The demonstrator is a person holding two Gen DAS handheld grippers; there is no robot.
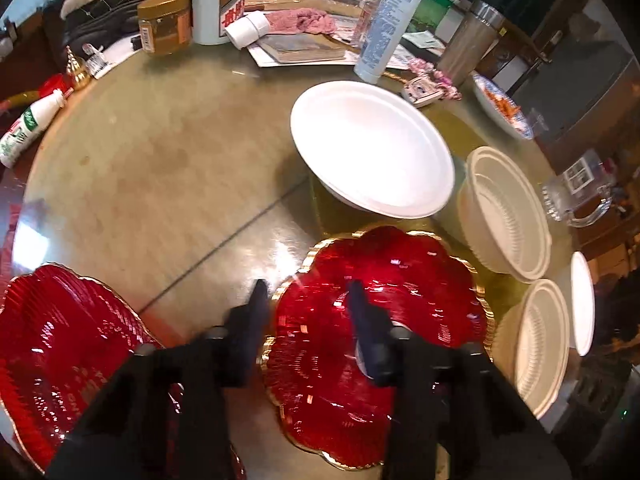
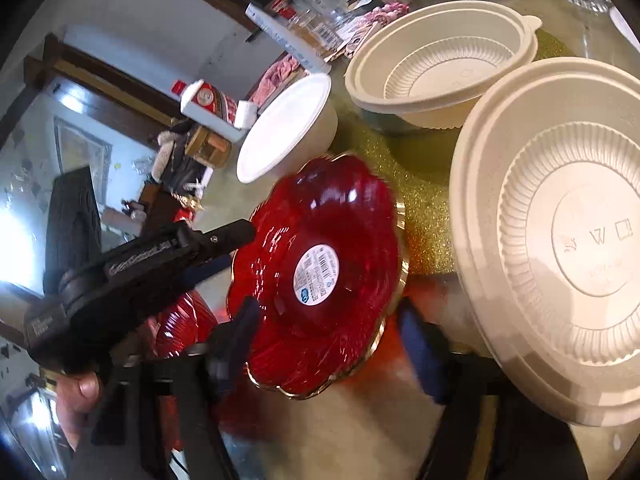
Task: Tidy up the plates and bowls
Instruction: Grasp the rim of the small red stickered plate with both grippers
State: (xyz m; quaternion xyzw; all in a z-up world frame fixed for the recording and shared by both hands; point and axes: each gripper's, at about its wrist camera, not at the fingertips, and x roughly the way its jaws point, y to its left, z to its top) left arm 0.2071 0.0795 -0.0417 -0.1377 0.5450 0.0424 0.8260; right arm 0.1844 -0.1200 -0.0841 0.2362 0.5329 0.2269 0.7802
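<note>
A red gold-rimmed plate (image 1: 380,344) lies on the table under my left gripper (image 1: 308,292), whose open fingers straddle its left rim. A second red plate (image 1: 60,356) lies at the lower left. A white foam bowl (image 1: 372,148) sits behind, and two cream plastic bowls (image 1: 504,212) (image 1: 540,344) stand on the right. In the right wrist view the same red plate (image 2: 320,272) is tilted up on edge, its barcode sticker showing. My right gripper (image 2: 328,316) is open around its lower part. The left gripper's tip (image 2: 224,236) touches its left rim. Cream bowls (image 2: 440,64) (image 2: 560,240) stand beside it.
The far table edge is crowded: a white liquor bottle (image 1: 218,0), an amber jar (image 1: 164,24), a white tube (image 1: 384,24), a steel flask (image 1: 468,40), a pink cloth (image 1: 304,20), a blue-patterned food plate (image 1: 500,108), a glass mug (image 1: 576,196) and a milk bottle (image 1: 28,128).
</note>
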